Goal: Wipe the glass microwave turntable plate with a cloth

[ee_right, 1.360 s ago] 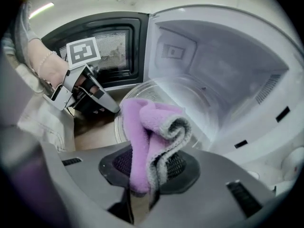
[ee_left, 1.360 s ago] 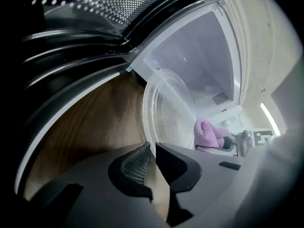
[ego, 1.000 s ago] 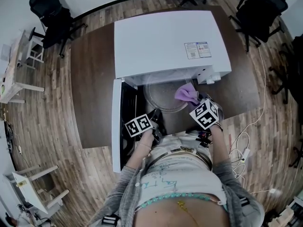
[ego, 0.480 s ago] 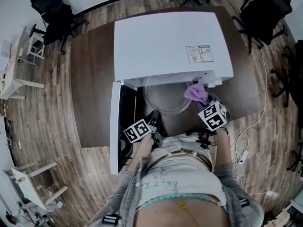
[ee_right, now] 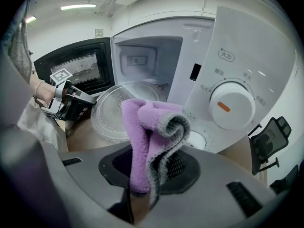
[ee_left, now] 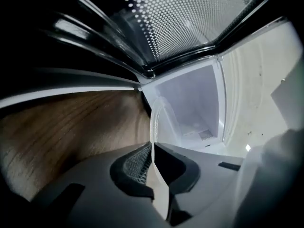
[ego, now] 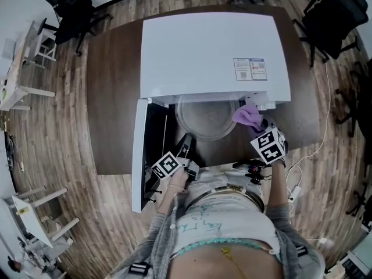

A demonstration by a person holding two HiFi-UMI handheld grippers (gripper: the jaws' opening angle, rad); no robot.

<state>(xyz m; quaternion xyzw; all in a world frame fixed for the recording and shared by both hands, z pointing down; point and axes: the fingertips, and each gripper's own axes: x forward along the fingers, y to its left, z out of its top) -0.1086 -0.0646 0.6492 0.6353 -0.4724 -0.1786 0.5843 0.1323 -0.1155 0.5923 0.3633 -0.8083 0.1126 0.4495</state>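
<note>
**Both hand-held grippers at the microwave, plate half out**

On the left, our left hand-held gripper [ego: 188, 138] [ee_left: 152, 148] has its jaws drawn narrow. They have just been closing, and the near-left rim of the glass turntable plate [ego: 206, 118] [ee_left: 155, 120] runs between them. In the left gripper view the rim shows edge-on, pinched in the slit between the pads.

To the right, our right hand-held gripper [ego: 259, 124] [ee_right: 148, 174] is clamped on a folded purple cloth [ego: 247, 114] [ee_right: 145, 127]. The cloth stands up out of the jaws at the plate's right rim. We cannot tell whether it touches the glass.

The white microwave [ego: 209, 51] sits on a dark brown tabletop [ego: 113, 97]. Its door [ego: 138, 150] [ee_right: 76, 70] is swung open toward us on the left. The far part of the plate [ee_right: 114, 106] lies inside the cavity, and the near part sticks out over the tabletop.

Just beside the cloth on the right is the control panel, with a round white dial [ee_right: 232, 103] that has an orange mark. A printed label [ego: 253, 68] sits on the right of the microwave's top.

A black office chair [ego: 64, 2] stands at the far left of the wooden floor [ego: 58, 150] and another chair [ego: 343, 13] at the far right. Light cables [ego: 302, 173] trail over the floor at the near right. The open door flanks the left hand-held gripper on its left side.
</note>
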